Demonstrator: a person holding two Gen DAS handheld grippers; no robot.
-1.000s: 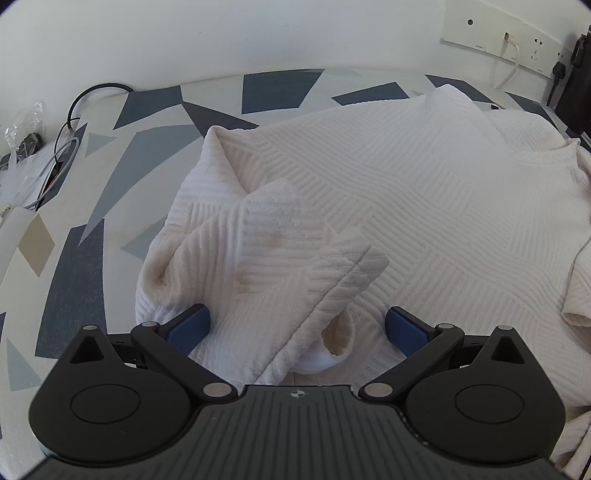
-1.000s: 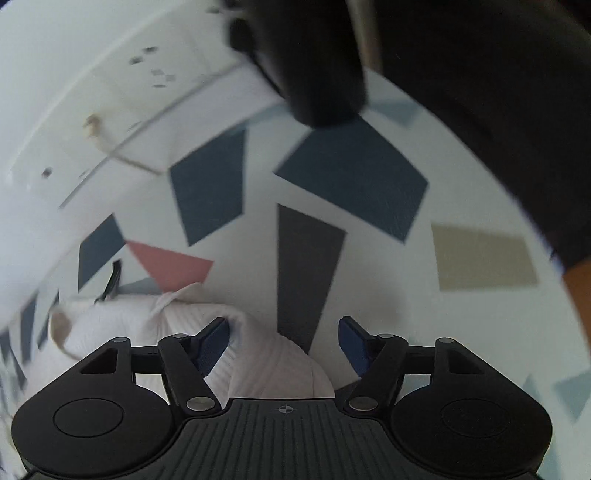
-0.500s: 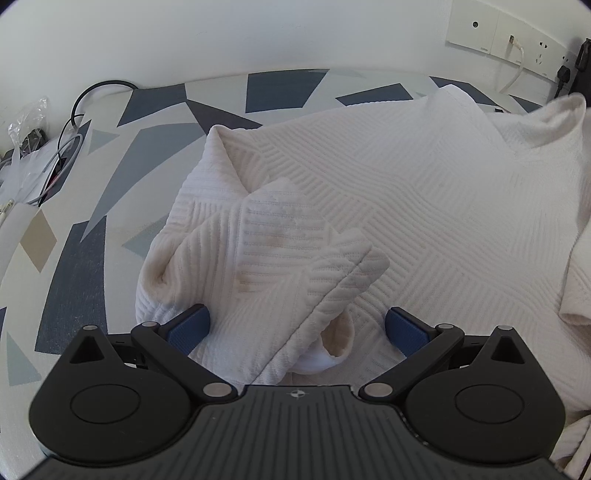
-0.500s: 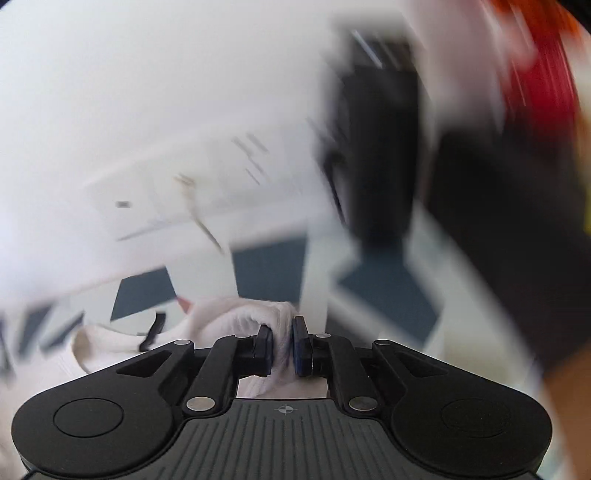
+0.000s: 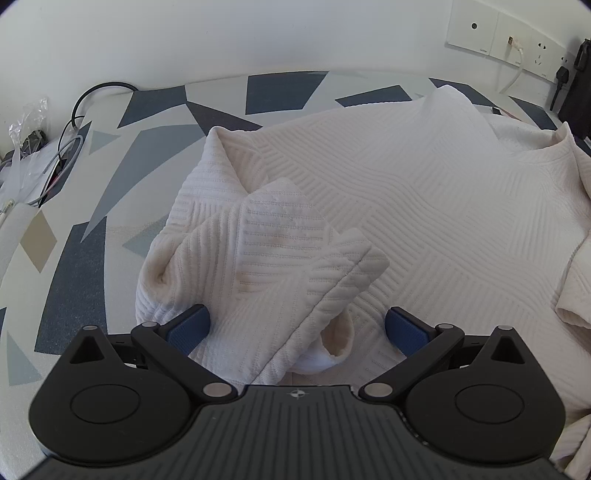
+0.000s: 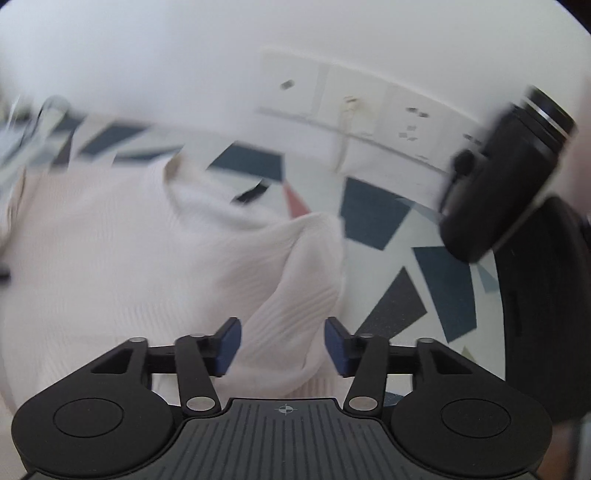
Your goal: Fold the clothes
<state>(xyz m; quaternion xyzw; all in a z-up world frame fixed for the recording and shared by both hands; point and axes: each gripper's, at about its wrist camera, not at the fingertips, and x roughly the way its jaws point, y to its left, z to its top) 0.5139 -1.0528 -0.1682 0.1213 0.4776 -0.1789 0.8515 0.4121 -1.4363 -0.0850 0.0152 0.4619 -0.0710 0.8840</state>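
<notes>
White sweater [image 5: 424, 206] lies part-folded, sleeve [image 5: 280, 266] laid inward; both grippers [image 5: 295, 325] [image 6: 282, 347] gape wide, gripping nothing

A cream ribbed knit sweater [image 5: 424, 206] is lying spread over a tabletop covered in grey and navy geometric shapes [image 5: 88, 206]. Its folded sleeve [image 5: 280, 266] is resting on the body at the near left, the cuff sitting between the spread fingers of the left black gripper with blue pads [image 5: 295, 328]. Tangled grey and black cables [image 5: 62, 155] are lying far left by the wall. White wall sockets [image 5: 506, 33] are sitting behind, to the right. In the blurred right view, a sweater fold [image 6: 295, 295] is apparently passing between the parted fingers of the right black gripper [image 6: 282, 345].
</notes>
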